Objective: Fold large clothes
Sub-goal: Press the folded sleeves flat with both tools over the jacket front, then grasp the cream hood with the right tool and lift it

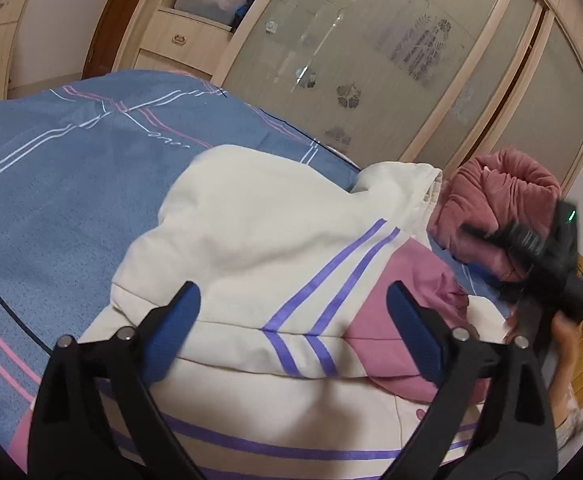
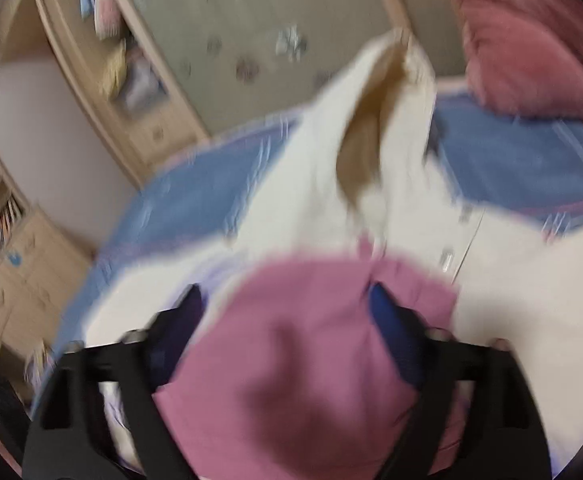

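the cream jacket [image 1: 259, 216] lies on the blue bed [image 1: 51, 184], sleeve and hood folded in but bulky and not yet squared, while the left gripper [image 1: 291, 332] and right gripper [image 2: 287, 320] both hover wide open over it, holding nothing.

Both my feeds show soft, even indoor light, warm in tone, with no hard shadows and no glare. My left wrist view is mostly sharp; only the right gripper [image 1: 547, 248] at its right edge smears. My right wrist view is blurred throughout, the wardrobe [image 2: 139, 92] and jacket [image 2: 291, 208] streaked. Fisheye bending curves straight lines, and dark vignetting fills the corners.
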A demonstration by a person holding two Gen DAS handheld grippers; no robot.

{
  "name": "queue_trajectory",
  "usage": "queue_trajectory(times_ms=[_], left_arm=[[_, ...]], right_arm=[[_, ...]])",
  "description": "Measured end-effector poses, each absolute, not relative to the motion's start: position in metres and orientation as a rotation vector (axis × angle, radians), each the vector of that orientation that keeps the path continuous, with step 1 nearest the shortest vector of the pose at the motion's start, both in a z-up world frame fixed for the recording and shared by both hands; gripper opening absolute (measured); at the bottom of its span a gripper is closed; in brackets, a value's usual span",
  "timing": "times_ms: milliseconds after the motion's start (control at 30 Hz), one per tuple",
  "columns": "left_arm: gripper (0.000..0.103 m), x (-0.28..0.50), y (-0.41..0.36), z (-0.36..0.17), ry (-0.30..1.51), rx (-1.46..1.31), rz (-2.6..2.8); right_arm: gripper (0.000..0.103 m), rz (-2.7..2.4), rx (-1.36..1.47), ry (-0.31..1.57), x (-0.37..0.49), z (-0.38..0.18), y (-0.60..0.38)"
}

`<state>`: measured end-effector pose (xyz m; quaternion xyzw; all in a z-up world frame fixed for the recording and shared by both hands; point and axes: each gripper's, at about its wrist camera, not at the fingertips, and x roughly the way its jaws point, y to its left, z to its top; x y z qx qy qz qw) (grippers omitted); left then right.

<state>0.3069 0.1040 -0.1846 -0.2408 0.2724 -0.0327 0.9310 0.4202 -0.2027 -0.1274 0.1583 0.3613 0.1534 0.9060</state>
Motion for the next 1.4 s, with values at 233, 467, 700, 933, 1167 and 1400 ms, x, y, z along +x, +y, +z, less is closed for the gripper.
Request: queue_trajectory(times_ms=[233,467,700,933,1167,1400], left_arm=[[0.096,0.325,0.086,-0.198,0.689,-0.356,-0.002],[0.096,0.319,0.091,-0.199,0.669,-0.379,-0.014],[0.097,0.316,0.092,-0.199,0.667,-0.404,-0.021],[0.099,0.317,0.089,-0.202,0.668,-0.392,-0.025],[0.101,0.319,0.087,-0.205,0.669,-0.377,-0.026],[0.101,0.319,0.092,-0.205,0.667,-0.401,-0.029]], right_arm=[[0.091,0.293,0.253,0.843,0.439,-0.129,-0.189],[0.09,0.311,0.163,0.977,0.44,-0.171,-0.168],[0.09,0.219,0.264,0.826,0.526,-0.116,-0.187],[0.087,0.082,0.493,0.885,0.632,-0.155,-0.22],[0.004,0.222,0.613,0.712,0.616,-0.118,-0.231],[0.004,0.645,0.415,0.496,0.438,-0.017,-0.186]])
